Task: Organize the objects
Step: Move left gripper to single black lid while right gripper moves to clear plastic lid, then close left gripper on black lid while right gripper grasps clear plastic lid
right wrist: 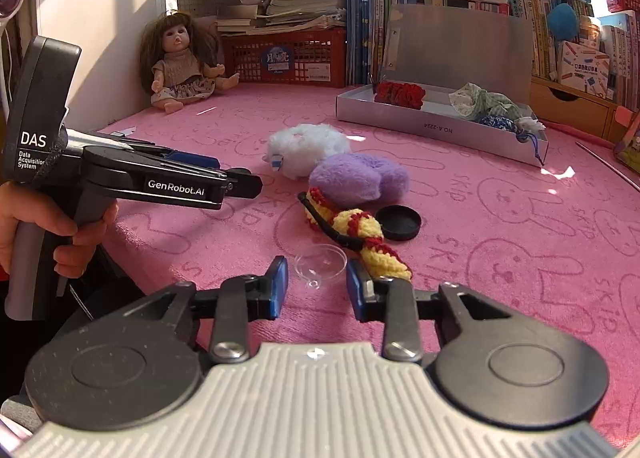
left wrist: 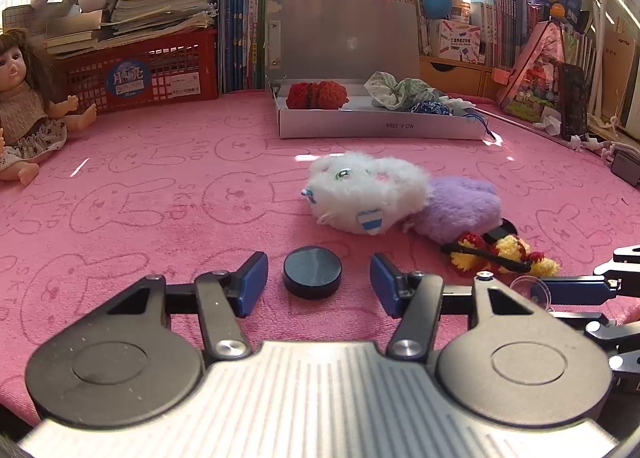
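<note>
My left gripper (left wrist: pixel 319 278) is open, with a black round puck (left wrist: pixel 312 272) lying on the pink cloth between its blue pads, not touched. My right gripper (right wrist: pixel 317 282) is open around a clear suction cup (right wrist: pixel 321 266), also seen in the left wrist view (left wrist: pixel 532 290). A white plush (left wrist: pixel 362 191), a purple plush (left wrist: pixel 464 207) and a yellow-red knitted piece (right wrist: pixel 356 234) lie ahead. A black lid (right wrist: pixel 399 221) lies beside the knit. The open white box (left wrist: pixel 380 125) holds a red knitted item (left wrist: pixel 316 95) and cloth pieces.
A doll (right wrist: pixel 180 61) sits at the back left. A red basket (left wrist: pixel 136 75) under stacked books, upright books and plush toys line the back. The left gripper body (right wrist: pixel 132 181) shows at the left of the right wrist view. A wooden drawer unit (right wrist: pixel 568 105) stands at the right.
</note>
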`<state>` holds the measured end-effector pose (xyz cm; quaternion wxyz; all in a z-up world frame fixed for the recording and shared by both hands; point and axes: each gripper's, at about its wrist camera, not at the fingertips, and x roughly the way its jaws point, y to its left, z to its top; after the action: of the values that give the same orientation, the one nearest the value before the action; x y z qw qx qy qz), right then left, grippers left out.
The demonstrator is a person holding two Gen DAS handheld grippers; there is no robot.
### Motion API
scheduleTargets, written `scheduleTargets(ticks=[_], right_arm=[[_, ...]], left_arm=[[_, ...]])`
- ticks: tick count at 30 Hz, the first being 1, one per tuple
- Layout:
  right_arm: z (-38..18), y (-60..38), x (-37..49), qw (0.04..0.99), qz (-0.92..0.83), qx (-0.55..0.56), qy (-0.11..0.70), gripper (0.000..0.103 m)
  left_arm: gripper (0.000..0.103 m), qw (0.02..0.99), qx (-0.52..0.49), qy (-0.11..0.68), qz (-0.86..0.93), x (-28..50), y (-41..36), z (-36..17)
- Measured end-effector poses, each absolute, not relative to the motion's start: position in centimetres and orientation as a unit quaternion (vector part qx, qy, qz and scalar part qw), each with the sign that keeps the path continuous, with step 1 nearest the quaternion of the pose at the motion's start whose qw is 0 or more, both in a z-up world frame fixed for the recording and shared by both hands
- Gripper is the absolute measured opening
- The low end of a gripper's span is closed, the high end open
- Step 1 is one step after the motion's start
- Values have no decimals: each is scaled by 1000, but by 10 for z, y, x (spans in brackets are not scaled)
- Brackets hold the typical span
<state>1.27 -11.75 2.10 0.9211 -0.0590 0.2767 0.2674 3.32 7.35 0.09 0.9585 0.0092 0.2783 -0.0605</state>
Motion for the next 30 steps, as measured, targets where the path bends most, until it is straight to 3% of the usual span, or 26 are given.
scheduleTargets(ticks=[3, 9, 30], right_arm=[[21, -117, 12, 921, 268, -59, 277, 33], [23, -119, 13, 921, 270, -55, 276, 32], [62, -159, 47, 950, 193, -8, 246, 32]], left_arm=[[62, 958, 12, 280, -60, 34, 72, 1], [37, 959, 4, 278, -56, 34, 74, 2], [37, 969, 5, 239, -56, 56, 68, 49]])
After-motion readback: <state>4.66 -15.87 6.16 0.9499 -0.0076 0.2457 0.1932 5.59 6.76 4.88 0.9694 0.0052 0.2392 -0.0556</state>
